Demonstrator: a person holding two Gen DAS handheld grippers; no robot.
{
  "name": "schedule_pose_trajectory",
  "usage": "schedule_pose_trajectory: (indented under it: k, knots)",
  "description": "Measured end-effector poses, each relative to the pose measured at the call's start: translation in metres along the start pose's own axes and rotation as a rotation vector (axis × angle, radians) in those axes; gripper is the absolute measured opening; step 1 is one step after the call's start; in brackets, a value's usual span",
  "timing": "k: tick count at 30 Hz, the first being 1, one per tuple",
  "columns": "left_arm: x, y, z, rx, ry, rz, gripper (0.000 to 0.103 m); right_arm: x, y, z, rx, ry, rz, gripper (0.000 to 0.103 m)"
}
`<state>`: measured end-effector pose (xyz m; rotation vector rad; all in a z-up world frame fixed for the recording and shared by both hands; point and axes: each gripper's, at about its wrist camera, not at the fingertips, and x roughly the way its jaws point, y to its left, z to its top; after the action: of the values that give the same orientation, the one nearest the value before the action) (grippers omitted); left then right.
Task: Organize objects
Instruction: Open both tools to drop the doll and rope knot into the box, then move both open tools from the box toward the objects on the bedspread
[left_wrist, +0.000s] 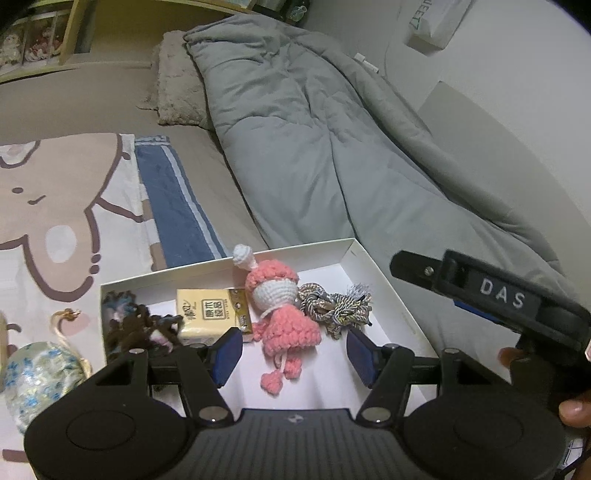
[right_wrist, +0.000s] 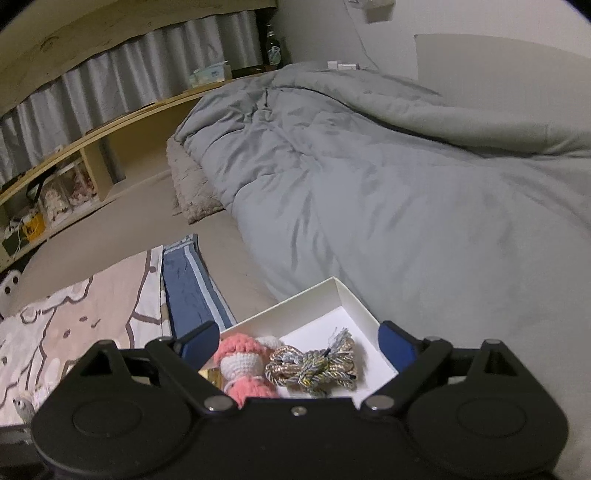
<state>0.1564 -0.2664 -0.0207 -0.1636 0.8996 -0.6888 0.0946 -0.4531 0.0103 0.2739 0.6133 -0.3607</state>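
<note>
1. Pink crochet doll (left_wrist: 282, 314) lay in the white box (left_wrist: 384, 288), between a tissue packet (left_wrist: 207, 310) and a cord bundle (left_wrist: 336, 308).
2. Left gripper (left_wrist: 293, 356) hovered over it, fingers apart, holding nothing.
3. Right gripper (right_wrist: 295, 341) likewise spread, empty.
4. Floral pouch (left_wrist: 40, 376) lay outside the box; likely next, best gripped around its middle.

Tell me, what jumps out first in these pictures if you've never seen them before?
The pink crocheted doll catches the eye first, lying in the middle of a shallow white box on the bed, with a knotted bundle of gold-and-blue cord at its right and a yellow tissue pack at its left. Behind the box a rumpled grey duvet fills most of the bed. Both open grippers, left gripper and right gripper, frame the box.
</note>
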Motion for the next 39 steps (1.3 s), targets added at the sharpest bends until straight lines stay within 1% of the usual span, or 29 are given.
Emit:
schedule_pose_trajectory:
  k: [1,5,9,11,16,21,22,28,31,34,39]
  knots:
    - [-0.003,0.0,-0.001,0.002,-0.001,0.002,0.063,-0.004,0.0,-0.001,-0.008,-0.002,-0.002,0.094]
    - [-0.016,0.002,-0.006,0.003,-0.011,0.013,0.071,-0.019,-0.003,-0.003,-0.029,-0.016,-0.013,0.095]
    - [-0.029,0.003,-0.011,0.005,-0.025,0.032,0.082,-0.035,-0.006,-0.009,-0.046,-0.02,-0.014,0.097]
    - [-0.036,0.004,-0.014,0.008,-0.032,0.043,0.086,-0.042,-0.007,-0.013,-0.059,-0.024,-0.023,0.097]
    - [-0.056,0.004,-0.02,0.042,-0.065,0.111,0.091,-0.06,-0.007,-0.025,-0.084,-0.029,-0.012,0.097]
    - [-0.075,0.006,-0.025,0.068,-0.091,0.15,0.102,-0.072,-0.005,-0.035,-0.114,-0.028,-0.007,0.102]
    - [-0.079,0.006,-0.026,0.075,-0.102,0.16,0.102,-0.074,-0.004,-0.036,-0.118,-0.029,-0.005,0.103]
    - [-0.096,0.005,-0.034,0.14,-0.123,0.204,0.103,-0.083,-0.002,-0.043,-0.135,-0.025,-0.001,0.103]
    - [-0.104,0.005,-0.038,0.17,-0.146,0.227,0.103,-0.086,-0.003,-0.044,-0.135,-0.02,-0.004,0.103]
    - [-0.111,0.007,-0.041,0.174,-0.162,0.244,0.103,-0.089,-0.003,-0.047,-0.133,-0.017,-0.008,0.103]
    - [-0.116,0.012,-0.044,0.168,-0.157,0.255,0.103,-0.093,-0.001,-0.052,-0.136,-0.014,-0.015,0.103]
